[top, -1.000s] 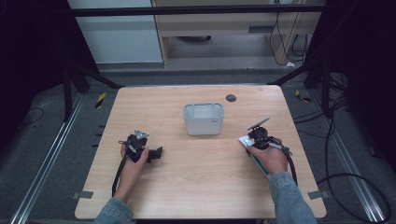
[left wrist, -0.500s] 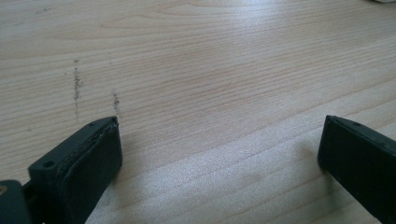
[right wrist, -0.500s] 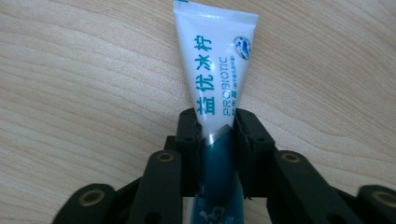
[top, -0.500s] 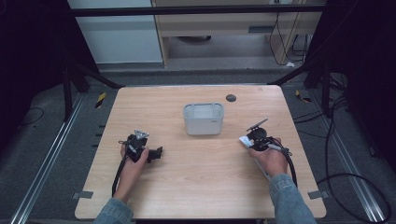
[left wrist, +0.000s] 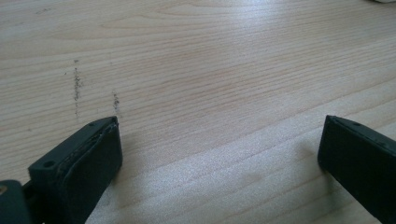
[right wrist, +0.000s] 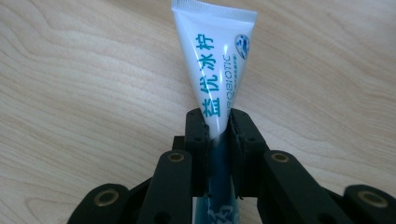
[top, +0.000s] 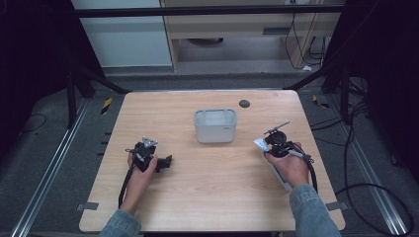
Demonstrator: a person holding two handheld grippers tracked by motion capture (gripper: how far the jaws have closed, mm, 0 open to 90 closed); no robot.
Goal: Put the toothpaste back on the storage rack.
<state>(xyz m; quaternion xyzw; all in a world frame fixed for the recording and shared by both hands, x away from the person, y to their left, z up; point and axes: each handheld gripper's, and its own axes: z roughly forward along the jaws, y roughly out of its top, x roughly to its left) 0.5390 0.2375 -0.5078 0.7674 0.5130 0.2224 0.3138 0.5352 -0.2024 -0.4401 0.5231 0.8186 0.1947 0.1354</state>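
A white tube (right wrist: 219, 70) with teal lettering lies between the jaws of my right gripper (right wrist: 218, 126), its flat crimped end pointing away over the wood. The jaws have just been closing and now press on it from both sides. From above, the right gripper (top: 271, 139) sits at the table's right side with the tube's white end (top: 259, 144) sticking out to its left. My left gripper (top: 166, 161) rests at the left side of the table. Its jaws stand wide apart over bare wood, and the left gripper (left wrist: 219, 154) has nothing between them.
A pale grey open bin (top: 215, 132) stands at the middle of the wooden table (top: 212, 197). Beyond it, near the far edge, sits a small dark round thing (top: 244, 103). Cables trail off the right side of the table.
The right hand and gripper have crept slightly up the table with the tube. The left hand has kept still.
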